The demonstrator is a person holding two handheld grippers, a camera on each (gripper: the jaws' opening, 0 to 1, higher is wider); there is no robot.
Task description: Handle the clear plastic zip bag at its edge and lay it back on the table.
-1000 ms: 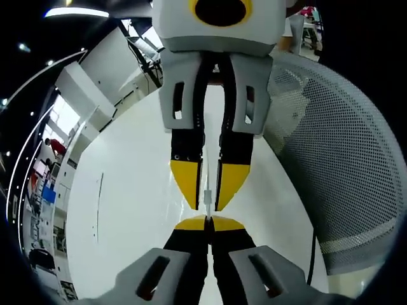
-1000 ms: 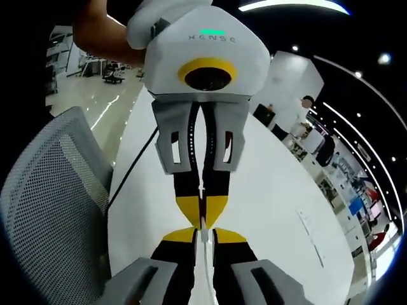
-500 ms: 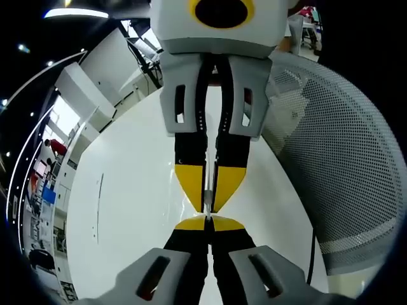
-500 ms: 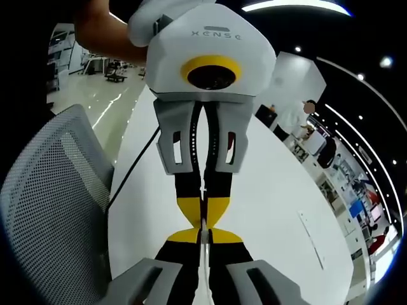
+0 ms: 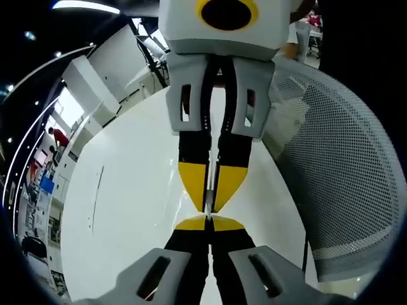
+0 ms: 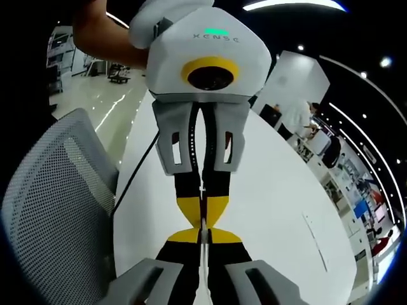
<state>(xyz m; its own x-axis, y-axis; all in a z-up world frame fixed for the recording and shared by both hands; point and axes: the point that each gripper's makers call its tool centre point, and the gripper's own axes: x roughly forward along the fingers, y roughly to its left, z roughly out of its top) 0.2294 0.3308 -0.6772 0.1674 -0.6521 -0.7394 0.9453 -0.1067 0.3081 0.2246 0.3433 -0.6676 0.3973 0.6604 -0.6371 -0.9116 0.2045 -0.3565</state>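
Above the white table [image 5: 127, 210], the two claws are facing each other tip to tip, each pinching the same thin strip of the clear plastic zip bag [image 5: 208, 190] between them. Seen from the left gripper view, the left claw [image 5: 208, 222] is rising from the bottom with its yellow tips pressed together on the bag's edge, while the right claw [image 5: 210, 187] is coming down from above, jaws drawn in almost fully on that same edge. From the right gripper view the arrangement is mirrored: the right claw [image 6: 202, 236] is clamping the strip at the bottom, the left claw [image 6: 203, 210] is meeting it from above, and the bag [image 6: 203, 230] is showing as a pale sliver between the tips. Holding it at one edge from both sides is probably keeping the limp film taut and off the surface, so it can be lowered flat. The bag's body is too transparent to trace. A grey mesh chair [image 5: 343, 171] is standing beside the table, with a dark cable [image 6: 137, 171] running along the tabletop near it.
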